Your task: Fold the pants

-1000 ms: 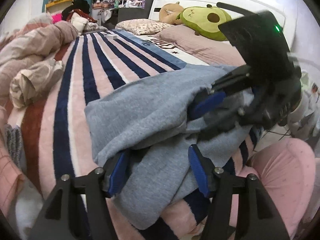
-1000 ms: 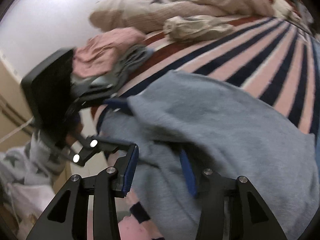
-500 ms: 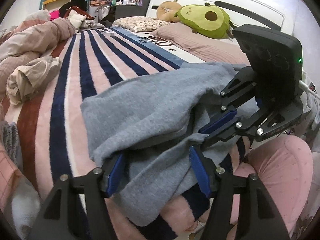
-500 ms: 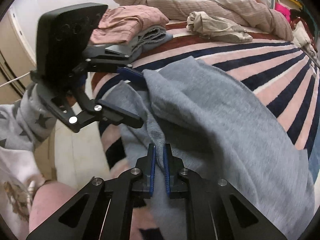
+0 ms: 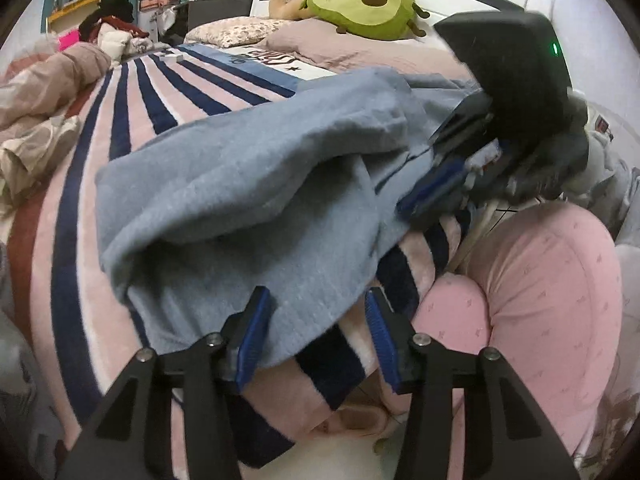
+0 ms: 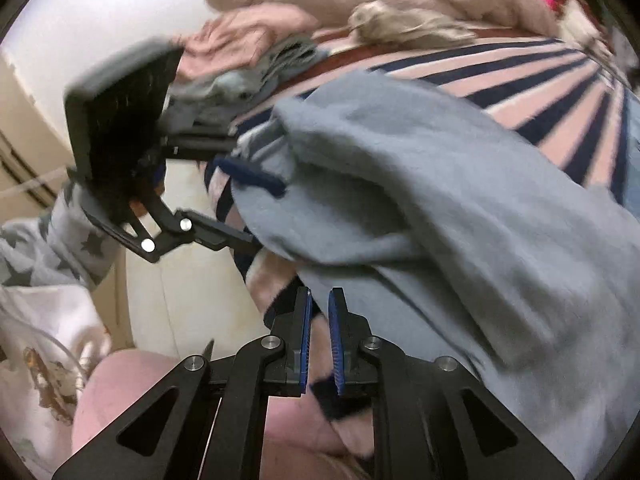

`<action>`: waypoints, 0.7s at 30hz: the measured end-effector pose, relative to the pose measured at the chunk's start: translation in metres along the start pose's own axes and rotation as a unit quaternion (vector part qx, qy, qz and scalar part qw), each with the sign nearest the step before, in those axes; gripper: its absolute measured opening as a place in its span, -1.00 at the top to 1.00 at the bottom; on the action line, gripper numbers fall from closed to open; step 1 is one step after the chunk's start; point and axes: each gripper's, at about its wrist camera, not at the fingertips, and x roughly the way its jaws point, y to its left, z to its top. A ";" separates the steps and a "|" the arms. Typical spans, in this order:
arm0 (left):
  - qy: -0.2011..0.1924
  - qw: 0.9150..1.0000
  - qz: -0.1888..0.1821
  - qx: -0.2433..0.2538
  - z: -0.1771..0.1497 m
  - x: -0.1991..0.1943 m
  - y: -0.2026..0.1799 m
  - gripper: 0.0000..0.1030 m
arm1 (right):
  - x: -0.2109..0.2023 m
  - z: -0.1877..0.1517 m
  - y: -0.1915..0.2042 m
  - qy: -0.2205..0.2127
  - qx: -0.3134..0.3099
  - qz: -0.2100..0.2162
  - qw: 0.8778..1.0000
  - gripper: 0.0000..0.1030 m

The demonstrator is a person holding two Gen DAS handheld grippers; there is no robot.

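Spread across the near end of a bed with a striped fleece blanket: grey-blue pants, lying crosswise, one layer humped loosely over another, the lower edge hanging just past the mattress edge. Looks like a thick brushed knit: soft, limp and light enough to lift by two points, yet bulky where doubled. Likely to sag in the middle, give a little under pull, and cling to the blanket's pile rather than slide over it. Nothing fragile or slippery about it, so a firm pinch should do no harm. Best taken along the hanging edge, both layers together and well inside the rim so the cloth cannot creep out, with the two holds set apart on that edge to keep it taut. Left claw: apart and closing, with the hanging edge of the cloth between the blue pads but not yet pinched. Right claw: pads almost together and just beginning to part, further along that same edge. No cloth clearly caught between them in its own view, and too blurred in the other view to settle it.
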 end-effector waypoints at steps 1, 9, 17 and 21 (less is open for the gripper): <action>-0.001 1.000 0.001 -0.004 0.000 -0.002 0.000 0.12 | -0.011 -0.003 -0.005 -0.016 0.017 -0.007 1.000 0.85; -0.077 0.995 0.016 -0.062 0.014 -0.044 0.016 -0.15 | -0.075 -0.043 -0.037 -0.068 0.124 -0.146 0.979 -0.02; -0.100 0.989 0.063 -0.094 0.021 -0.050 0.021 -0.16 | -0.060 -0.046 -0.076 -0.089 0.172 -0.155 0.969 0.25; -0.081 0.988 0.089 -0.096 0.019 -0.042 0.023 -0.16 | -0.056 -0.045 -0.079 -0.112 0.198 -0.099 0.969 0.99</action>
